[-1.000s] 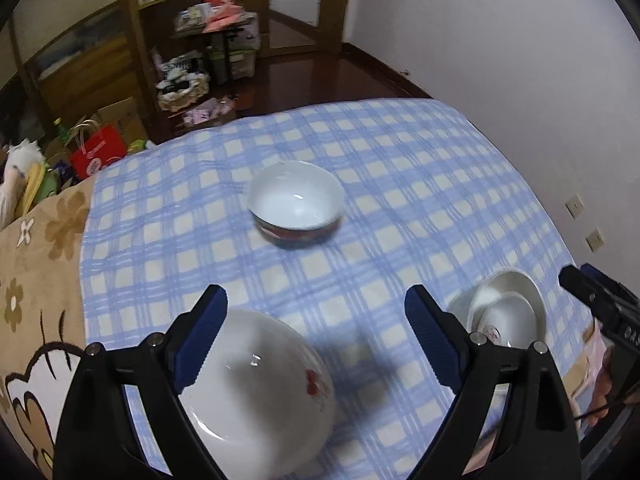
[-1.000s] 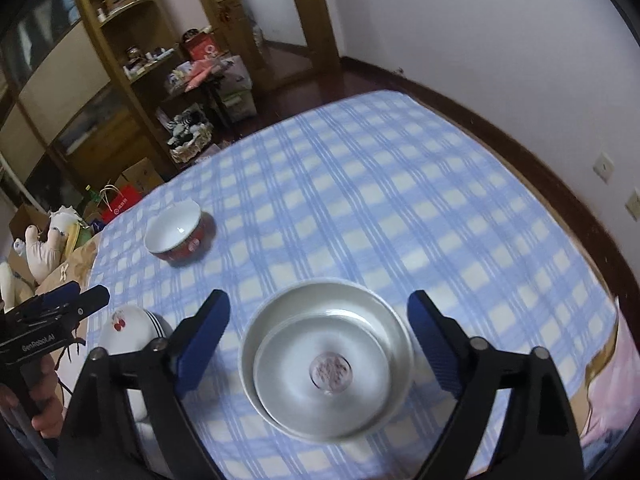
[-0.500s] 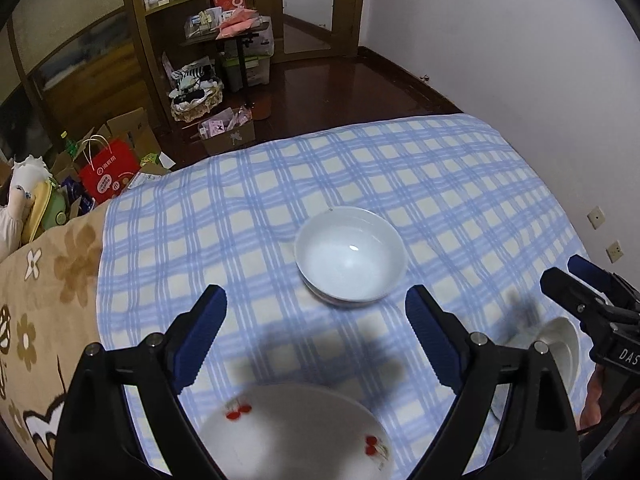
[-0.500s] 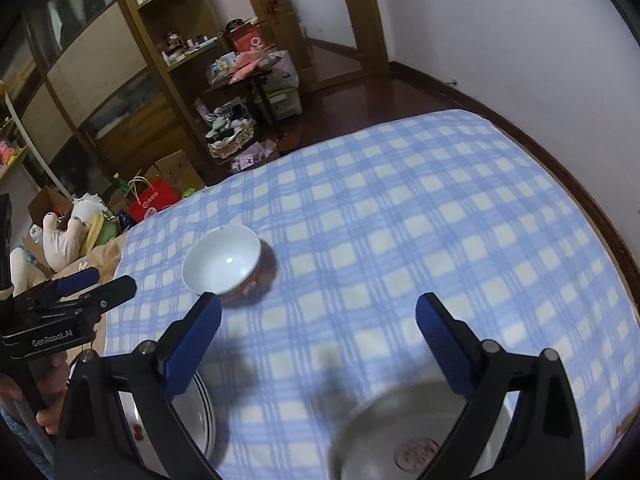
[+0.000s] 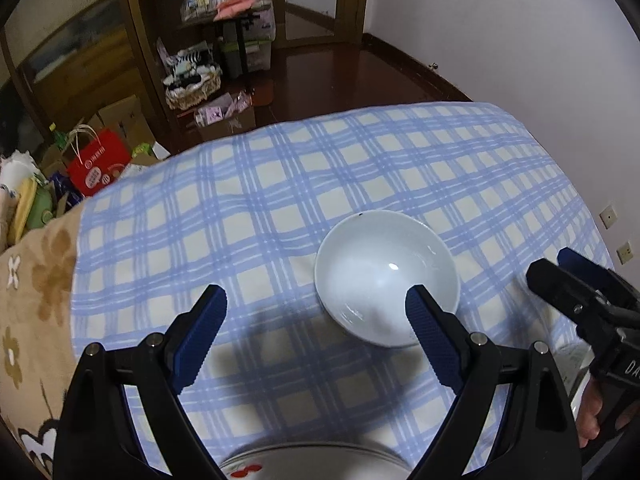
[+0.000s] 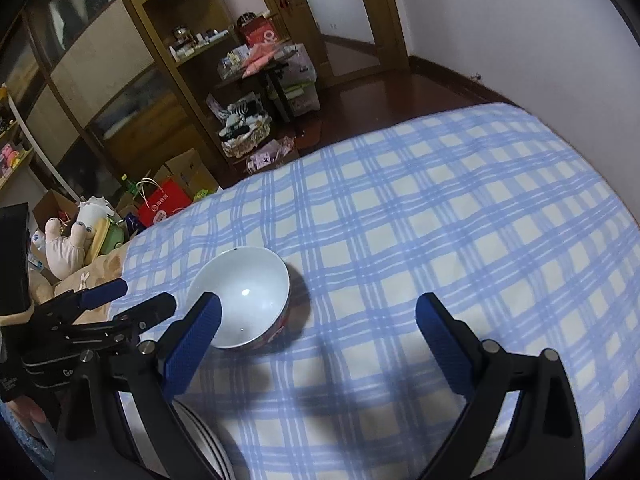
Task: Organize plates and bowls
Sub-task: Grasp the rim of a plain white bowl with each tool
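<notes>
A white bowl (image 5: 380, 276) with a red-patterned outside (image 6: 244, 292) stands alone on the blue checked tablecloth (image 5: 360, 168). My left gripper (image 5: 316, 304) hangs open above the cloth, its right finger over the bowl's near rim, nothing between the pads. My right gripper (image 6: 318, 314) is open too, the bowl just behind its left finger. A white plate with cherry marks (image 5: 280, 464) lies under the left gripper at the frame's bottom edge; its stacked rims (image 6: 204, 436) show in the right wrist view. Each gripper appears in the other's view, the right gripper (image 5: 576, 292) and the left gripper (image 6: 120, 300).
The table's far edge drops to a dark wooden floor (image 5: 340, 76) with shelves, boxes and a red bag (image 5: 98, 164). A brown floral cloth (image 5: 36, 280) covers the table's left end. A white wall (image 6: 520, 40) runs along the right side.
Both grippers moved forward over the table toward the bowl, which now looks larger and closer. The cherry plate and the stacked dishes slid out under the bottom edges. Both jaws stayed open.
</notes>
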Action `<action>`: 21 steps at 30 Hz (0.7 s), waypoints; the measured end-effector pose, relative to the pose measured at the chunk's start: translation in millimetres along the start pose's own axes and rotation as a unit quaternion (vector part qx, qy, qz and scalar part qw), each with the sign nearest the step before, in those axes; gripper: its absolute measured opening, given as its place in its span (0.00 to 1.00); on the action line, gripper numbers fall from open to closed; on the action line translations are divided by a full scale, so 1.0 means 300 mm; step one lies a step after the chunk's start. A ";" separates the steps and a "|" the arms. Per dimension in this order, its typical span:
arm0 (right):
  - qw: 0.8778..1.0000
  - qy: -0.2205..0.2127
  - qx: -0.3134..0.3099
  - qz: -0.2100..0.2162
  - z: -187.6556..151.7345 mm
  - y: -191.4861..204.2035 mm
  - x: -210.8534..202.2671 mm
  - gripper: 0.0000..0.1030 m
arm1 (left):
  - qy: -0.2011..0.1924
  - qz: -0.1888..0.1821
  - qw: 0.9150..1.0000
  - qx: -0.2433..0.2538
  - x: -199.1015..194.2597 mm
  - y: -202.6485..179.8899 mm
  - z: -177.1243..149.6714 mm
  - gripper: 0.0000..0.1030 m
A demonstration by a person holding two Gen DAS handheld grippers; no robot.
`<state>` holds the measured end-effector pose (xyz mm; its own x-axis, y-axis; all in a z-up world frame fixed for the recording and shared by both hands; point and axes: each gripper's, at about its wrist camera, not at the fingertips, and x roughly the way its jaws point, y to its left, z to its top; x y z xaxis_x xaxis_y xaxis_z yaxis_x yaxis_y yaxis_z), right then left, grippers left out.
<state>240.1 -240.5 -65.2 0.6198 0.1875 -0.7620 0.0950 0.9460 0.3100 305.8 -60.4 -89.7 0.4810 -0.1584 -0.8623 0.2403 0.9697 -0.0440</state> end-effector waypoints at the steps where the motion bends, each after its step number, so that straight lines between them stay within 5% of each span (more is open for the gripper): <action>1: 1.000 0.004 0.003 0.002 -0.002 0.001 0.018 0.99 | 0.004 0.000 1.000 -0.001 0.020 0.002 -0.001 0.87; 11: 0.999 0.040 0.002 -0.001 -0.020 0.027 0.179 0.99 | 0.030 0.010 0.999 -0.015 0.147 0.013 -0.040 0.86; 16: 0.999 0.048 0.003 0.010 -0.029 0.039 0.230 0.97 | 0.039 -0.003 0.999 -0.038 0.180 0.029 -0.054 0.62; 21: 0.998 0.065 0.010 0.023 -0.027 0.045 0.283 0.69 | 0.037 -0.023 0.996 -0.077 0.185 0.060 -0.058 0.41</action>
<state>287.8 -209.6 -130.3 0.5171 0.2652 -0.8138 0.0856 0.9300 0.3575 322.1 -48.4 -147.0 0.4074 -0.1953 -0.8921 0.1259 0.9795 -0.1570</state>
